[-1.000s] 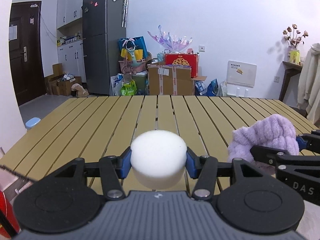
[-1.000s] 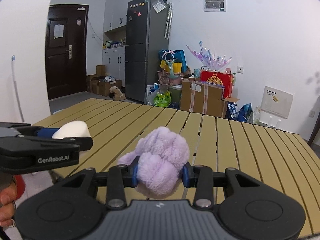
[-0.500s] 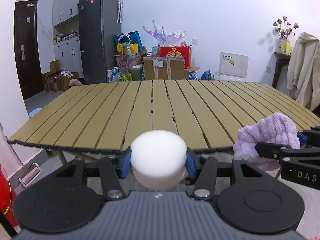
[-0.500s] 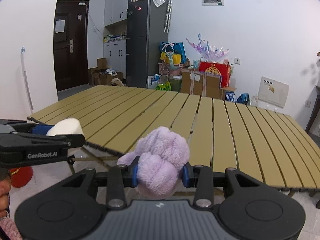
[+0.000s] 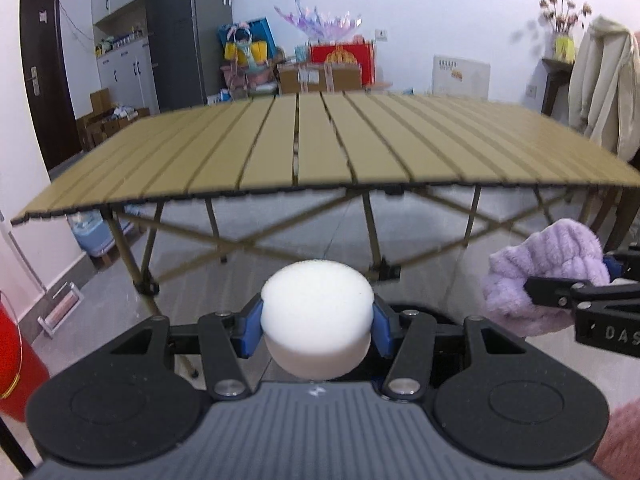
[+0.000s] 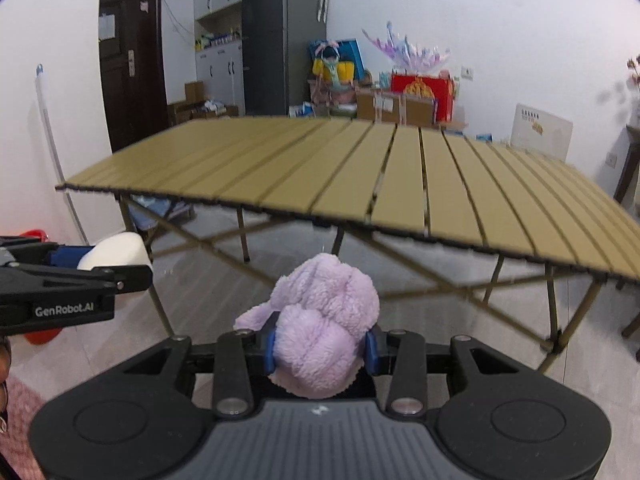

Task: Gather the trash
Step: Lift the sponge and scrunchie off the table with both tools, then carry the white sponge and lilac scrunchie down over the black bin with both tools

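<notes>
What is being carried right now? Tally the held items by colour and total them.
White: 1, the round foam sponge clamped in the left tool
Purple: 1, the fluffy cloth clamped in the right tool
Total: 2

The foam puck [image 5: 316, 312] is plain white. The fluffy cloth [image 6: 326, 324] is pale lilac. Both grippers, left [image 5: 316, 322] and right [image 6: 320, 346], are matte black with blue pads [image 5: 247, 330] on the jaws; the right one's side carries white lettering. The slatted worktop [image 5: 360, 152] is olive-tan with dark seams and a black edge. The bucket [image 5: 16, 364] is red with a gold wire handle. The fridge [image 6: 280, 36] is dark grey, the door [image 6: 132, 52] dark brown, the floor [image 5: 100, 304] pale grey.
</notes>
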Available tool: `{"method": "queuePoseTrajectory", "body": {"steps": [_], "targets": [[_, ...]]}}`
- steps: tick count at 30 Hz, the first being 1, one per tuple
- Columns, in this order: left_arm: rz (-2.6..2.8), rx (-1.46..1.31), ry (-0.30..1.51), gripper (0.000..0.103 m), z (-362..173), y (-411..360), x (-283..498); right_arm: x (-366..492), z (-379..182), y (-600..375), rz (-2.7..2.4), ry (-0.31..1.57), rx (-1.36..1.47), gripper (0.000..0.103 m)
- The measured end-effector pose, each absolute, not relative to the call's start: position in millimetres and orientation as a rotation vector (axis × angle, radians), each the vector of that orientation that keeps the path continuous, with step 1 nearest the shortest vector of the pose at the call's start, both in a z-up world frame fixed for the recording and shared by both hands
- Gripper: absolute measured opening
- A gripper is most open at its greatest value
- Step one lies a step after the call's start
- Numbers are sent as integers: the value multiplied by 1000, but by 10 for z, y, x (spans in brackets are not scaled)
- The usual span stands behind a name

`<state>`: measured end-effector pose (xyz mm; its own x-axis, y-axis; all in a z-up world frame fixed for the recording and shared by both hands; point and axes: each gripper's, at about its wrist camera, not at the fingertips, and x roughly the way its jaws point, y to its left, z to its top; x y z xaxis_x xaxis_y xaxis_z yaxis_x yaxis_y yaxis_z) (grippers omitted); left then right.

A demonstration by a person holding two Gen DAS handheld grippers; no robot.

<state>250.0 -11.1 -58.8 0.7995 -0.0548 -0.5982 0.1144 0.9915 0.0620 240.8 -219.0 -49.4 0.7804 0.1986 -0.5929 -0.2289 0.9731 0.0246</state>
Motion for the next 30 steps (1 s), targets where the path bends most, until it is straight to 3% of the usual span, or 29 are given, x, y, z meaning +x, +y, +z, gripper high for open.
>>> {"method": "queuePoseTrajectory", "body": {"steps": [17,30], "targets": [[-65,119,805,54,-1418,-187,2557,2370,-1442,-2305,111,841,-63,36],[-7,100,926,53,-1800,-46,2818,2622,-1742,-2727,-36,875,-45,33]]}}
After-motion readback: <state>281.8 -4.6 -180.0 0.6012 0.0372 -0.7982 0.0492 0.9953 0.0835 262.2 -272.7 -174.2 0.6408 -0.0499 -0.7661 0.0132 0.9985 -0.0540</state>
